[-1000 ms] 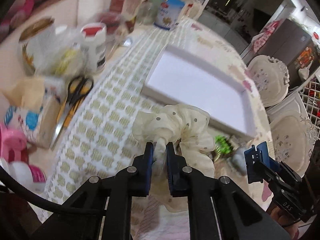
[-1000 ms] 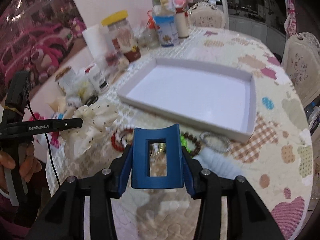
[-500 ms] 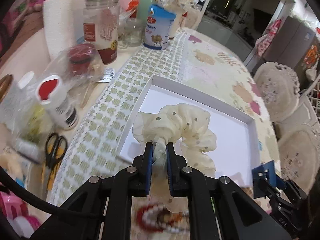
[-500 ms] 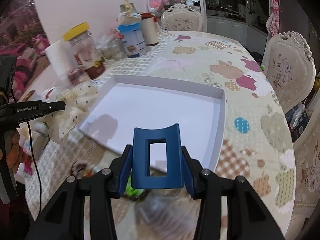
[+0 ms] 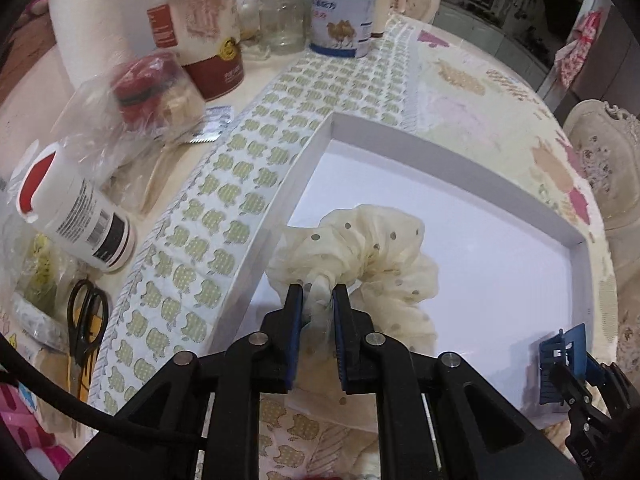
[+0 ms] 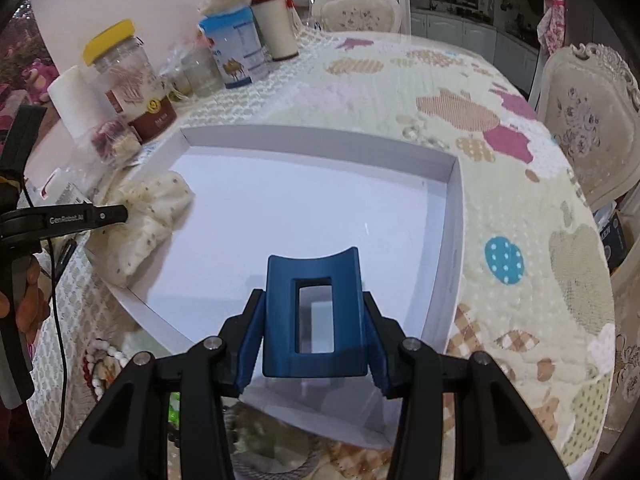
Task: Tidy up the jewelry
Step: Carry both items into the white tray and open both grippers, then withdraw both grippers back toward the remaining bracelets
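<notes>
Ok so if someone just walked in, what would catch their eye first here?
Probably the cream polka-dot scrunchie, pinched in the left gripper over the near left corner of the big white tray. Next, the blue hair claw clip clamped in the right gripper above the tray's near edge.

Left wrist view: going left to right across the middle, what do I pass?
Black scissors → white bottle with red cap → green-patterned cloth strip → cream scrunchie held by the left gripper → white tray far wall → right gripper.
</notes>
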A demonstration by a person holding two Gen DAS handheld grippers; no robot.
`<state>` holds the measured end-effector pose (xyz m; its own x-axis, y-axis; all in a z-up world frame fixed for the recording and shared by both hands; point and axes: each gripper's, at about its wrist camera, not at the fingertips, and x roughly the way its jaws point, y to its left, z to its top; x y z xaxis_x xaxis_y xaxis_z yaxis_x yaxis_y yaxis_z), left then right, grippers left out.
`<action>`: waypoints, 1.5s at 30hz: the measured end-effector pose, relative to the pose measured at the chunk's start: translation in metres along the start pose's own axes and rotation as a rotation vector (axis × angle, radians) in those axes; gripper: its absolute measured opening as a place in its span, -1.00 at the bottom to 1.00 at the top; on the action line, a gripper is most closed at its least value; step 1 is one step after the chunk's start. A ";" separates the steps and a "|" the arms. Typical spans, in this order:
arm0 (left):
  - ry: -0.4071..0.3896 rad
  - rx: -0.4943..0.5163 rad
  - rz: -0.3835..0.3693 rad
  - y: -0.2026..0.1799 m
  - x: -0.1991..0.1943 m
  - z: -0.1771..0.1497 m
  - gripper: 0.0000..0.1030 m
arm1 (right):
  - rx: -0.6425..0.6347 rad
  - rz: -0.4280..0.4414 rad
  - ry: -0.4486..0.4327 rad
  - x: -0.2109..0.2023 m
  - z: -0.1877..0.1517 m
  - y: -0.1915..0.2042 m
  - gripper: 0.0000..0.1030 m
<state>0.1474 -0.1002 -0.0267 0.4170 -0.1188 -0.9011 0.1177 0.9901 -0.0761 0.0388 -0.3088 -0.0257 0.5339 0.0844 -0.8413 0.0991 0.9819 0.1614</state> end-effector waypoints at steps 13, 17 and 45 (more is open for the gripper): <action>0.014 -0.021 -0.008 0.007 -0.009 -0.024 -0.48 | 0.000 0.011 0.005 -0.008 -0.012 0.004 0.20; -0.027 -0.015 0.007 0.007 -0.025 -0.025 -0.48 | 0.010 0.021 -0.027 -0.023 -0.008 0.008 0.23; -0.174 0.063 -0.032 0.018 -0.131 -0.101 -0.35 | -0.002 0.012 -0.137 -0.115 -0.059 0.080 0.32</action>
<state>0.0042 -0.0588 0.0468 0.5614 -0.1668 -0.8106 0.1878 0.9796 -0.0715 -0.0640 -0.2301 0.0533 0.6445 0.0725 -0.7612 0.0904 0.9813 0.1700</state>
